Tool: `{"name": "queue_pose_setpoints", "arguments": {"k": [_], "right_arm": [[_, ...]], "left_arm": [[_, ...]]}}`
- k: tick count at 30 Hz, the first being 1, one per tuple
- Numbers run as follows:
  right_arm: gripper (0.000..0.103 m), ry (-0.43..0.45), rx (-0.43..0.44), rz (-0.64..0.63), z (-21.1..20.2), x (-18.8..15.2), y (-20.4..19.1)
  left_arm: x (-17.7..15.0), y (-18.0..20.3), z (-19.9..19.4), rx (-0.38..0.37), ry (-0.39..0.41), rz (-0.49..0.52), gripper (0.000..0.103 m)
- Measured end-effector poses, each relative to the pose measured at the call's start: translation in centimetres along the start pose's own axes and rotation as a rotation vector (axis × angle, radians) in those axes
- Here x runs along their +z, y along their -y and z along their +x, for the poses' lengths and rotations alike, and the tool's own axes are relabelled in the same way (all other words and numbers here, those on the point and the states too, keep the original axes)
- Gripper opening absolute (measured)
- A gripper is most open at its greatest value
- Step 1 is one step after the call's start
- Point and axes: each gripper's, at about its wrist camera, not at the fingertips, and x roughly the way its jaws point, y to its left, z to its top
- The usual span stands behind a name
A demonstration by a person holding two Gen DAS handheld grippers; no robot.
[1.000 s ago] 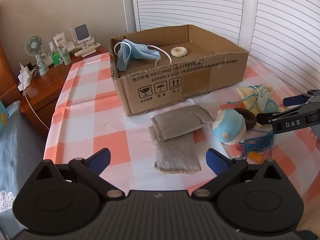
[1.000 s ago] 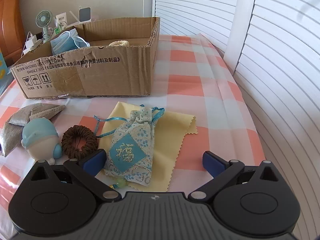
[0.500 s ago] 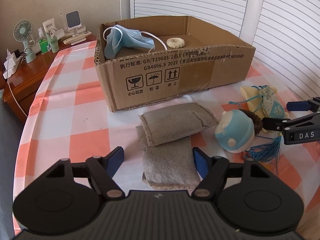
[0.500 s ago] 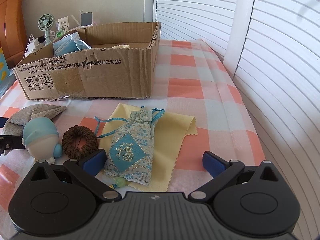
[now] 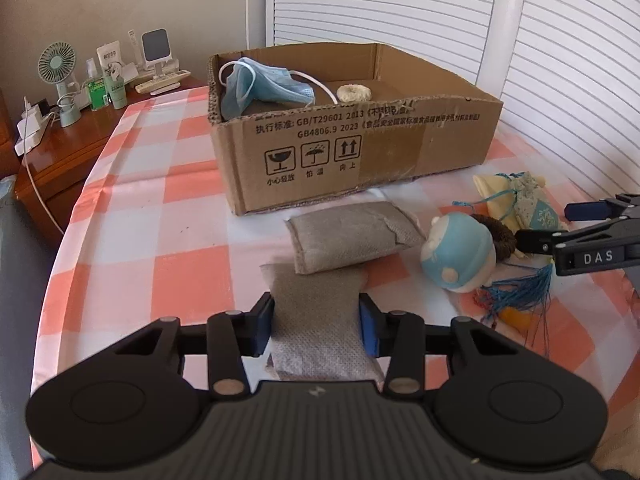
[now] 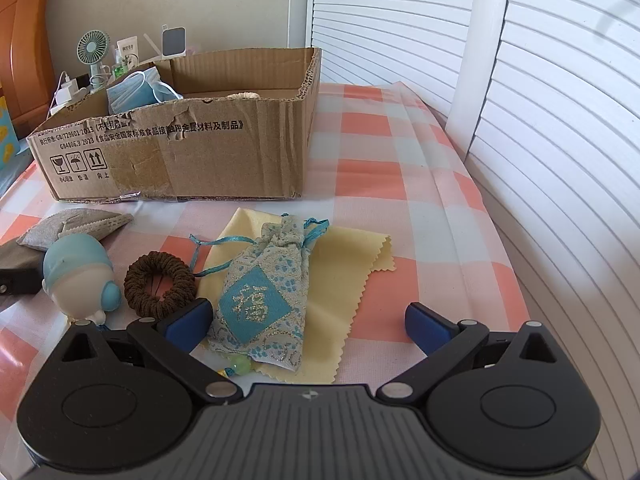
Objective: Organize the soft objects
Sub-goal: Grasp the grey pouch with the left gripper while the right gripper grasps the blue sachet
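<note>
The left gripper point(image 5: 316, 322) has its jaws clenched on the near grey fabric pouch point(image 5: 320, 320), which lies on the pink-checked desk point(image 5: 168, 216) with a second grey pouch point(image 5: 348, 236) overlapping its far end at 12 o'clock. The right gripper point(image 6: 308, 322) holds its jaws released, straddling the blue embroidered drawstring sachet point(image 6: 264, 296) on the yellow cloth point(image 6: 348, 256). At 10 o'clock from it sits the brown hair scrunchie point(image 6: 160, 282), with the open cardboard box point(image 6: 180, 160) beyond.

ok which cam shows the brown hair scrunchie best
The right wrist view: the brown scrunchie lies whole and close, its ring open. The left wrist view shows only part of it, behind the blue toy.
</note>
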Motion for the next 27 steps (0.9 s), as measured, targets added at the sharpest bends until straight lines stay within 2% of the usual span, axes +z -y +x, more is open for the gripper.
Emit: {"name": "queue_pose_setpoints", "arguments": {"k": [7, 11, 13, 15, 18, 22, 27], "right_arm": [[0.103, -0.01, -0.007, -0.01, -0.2, 0.2, -0.1], [0.102, 0.019, 0.004, -0.015, -1.0, 0.3, -0.2], [0.098, 0.042, 0.014, -0.022, -1.5, 0.4, -0.4], [0.085, 0.059, 0.024, -0.03, -1.8, 0.5, -0.7], [0.072, 0.065, 0.04, -0.041, -1.8, 0.8, -1.2], [0.062, 0.054, 0.038, -0.056, -1.2, 1.0, -1.8], [0.045, 0.044, 0.033, -0.061, -1.0, 0.8, -2.1]], "left_arm": [[-1.5, -1.6, -1.6, 0.027, -0.006, -0.052, 0.042], [-1.6, -1.8, -1.6, 0.034, -0.001, -0.058, 0.043], [-1.6, -1.6, -1.5, 0.042, 0.001, -0.047, 0.043], [-1.6, -1.5, -1.5, 0.047, 0.004, -0.04, 0.043], [-1.7, -1.5, -1.4, 0.049, 0.009, -0.04, 0.044], [-1.6, -1.5, -1.3, 0.049, 0.01, -0.033, 0.045], [-1.5, -1.6, -1.3, 0.044, 0.006, -0.039, 0.043]]}}
